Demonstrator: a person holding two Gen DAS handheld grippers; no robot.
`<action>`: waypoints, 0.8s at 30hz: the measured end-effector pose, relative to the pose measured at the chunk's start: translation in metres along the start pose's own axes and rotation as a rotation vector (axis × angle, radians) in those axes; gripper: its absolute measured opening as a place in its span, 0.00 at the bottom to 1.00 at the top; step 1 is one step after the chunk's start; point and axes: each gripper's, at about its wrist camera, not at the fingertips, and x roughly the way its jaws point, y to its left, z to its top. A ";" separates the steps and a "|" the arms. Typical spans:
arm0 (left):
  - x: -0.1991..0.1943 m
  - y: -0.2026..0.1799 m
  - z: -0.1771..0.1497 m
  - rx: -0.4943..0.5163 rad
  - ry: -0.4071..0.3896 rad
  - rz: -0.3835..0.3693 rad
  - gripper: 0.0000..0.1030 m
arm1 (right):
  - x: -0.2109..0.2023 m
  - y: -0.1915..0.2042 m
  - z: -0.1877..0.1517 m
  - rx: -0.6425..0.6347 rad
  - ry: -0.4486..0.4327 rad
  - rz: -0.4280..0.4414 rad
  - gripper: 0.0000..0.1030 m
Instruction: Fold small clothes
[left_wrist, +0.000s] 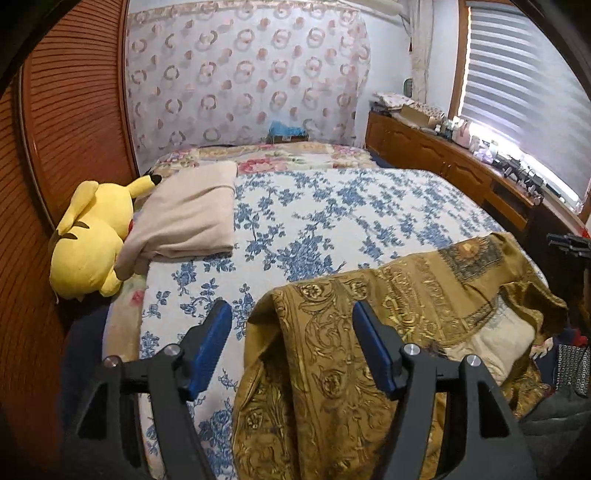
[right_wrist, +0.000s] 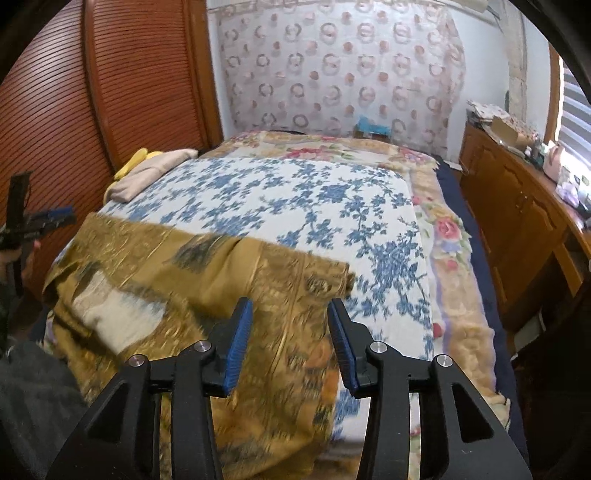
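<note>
Blur over gold garment (right_wrist: 207, 280), near edge cut off

A home bedroom. Ahead of the left gripper (left_wrist: 291, 350) lies a bed (left_wrist: 332, 206) under a blue-flowered coverlet, with a yellow plush toy (left_wrist: 88, 240) beyond it to the left against a slatted wooden wardrobe door (left_wrist: 74, 110). To the right runs a cluttered wooden sideboard (left_wrist: 443, 158) below a blinded window (left_wrist: 524, 92); what looks like a ring-patterned curtain (left_wrist: 243, 74) hangs behind.
</note>
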 end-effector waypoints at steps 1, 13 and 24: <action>0.005 0.000 0.000 0.002 0.007 0.001 0.65 | 0.006 -0.004 0.004 0.011 -0.004 -0.003 0.42; 0.044 0.014 0.001 -0.040 0.057 -0.005 0.65 | 0.085 -0.051 0.015 0.202 0.079 0.015 0.39; 0.055 0.011 -0.003 -0.057 0.073 -0.015 0.04 | 0.048 -0.044 0.013 0.187 -0.045 0.023 0.03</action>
